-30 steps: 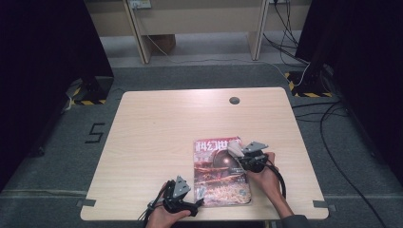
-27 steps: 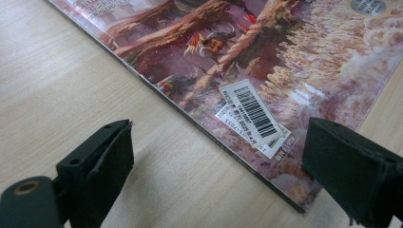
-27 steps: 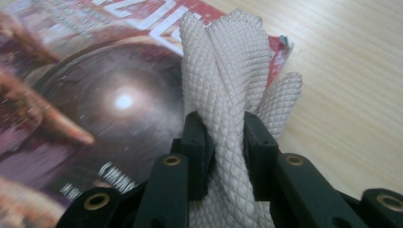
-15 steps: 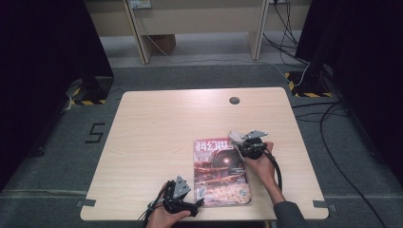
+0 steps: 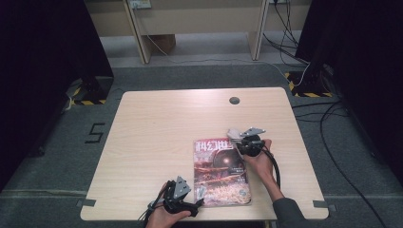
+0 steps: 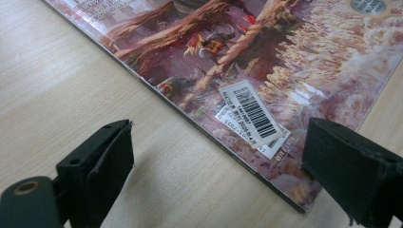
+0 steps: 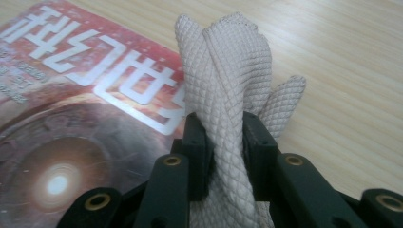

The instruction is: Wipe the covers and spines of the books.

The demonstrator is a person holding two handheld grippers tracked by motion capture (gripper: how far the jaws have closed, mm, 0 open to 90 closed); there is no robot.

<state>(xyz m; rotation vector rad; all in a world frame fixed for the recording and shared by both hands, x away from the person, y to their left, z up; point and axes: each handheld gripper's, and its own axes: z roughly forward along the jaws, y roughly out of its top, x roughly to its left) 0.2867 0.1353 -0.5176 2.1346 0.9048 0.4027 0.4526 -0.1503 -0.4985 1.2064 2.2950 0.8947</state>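
Observation:
A magazine (image 5: 220,171) with a reddish cover lies flat on the wooden table (image 5: 157,137), near its front edge. My right gripper (image 5: 236,138) is over the magazine's top right corner, shut on a folded, beige, waffle-textured cloth (image 7: 227,80) that sticks up between its jaws (image 5: 233,134). My left gripper (image 5: 199,195) lies at the magazine's bottom left corner, open, its jaws standing wide apart on either side of that corner (image 6: 285,190). A barcode sticker (image 6: 252,116) shows on the cover there.
A round cable hole (image 5: 234,100) sits near the table's far edge. Beyond the table are wooden desk legs (image 5: 142,33), cables on the grey floor (image 5: 332,118) and yellow-black tape marks (image 5: 85,95).
My right gripper with the cloth has moved away from me along the magazine's right edge to its top right corner. The left gripper has stayed put.

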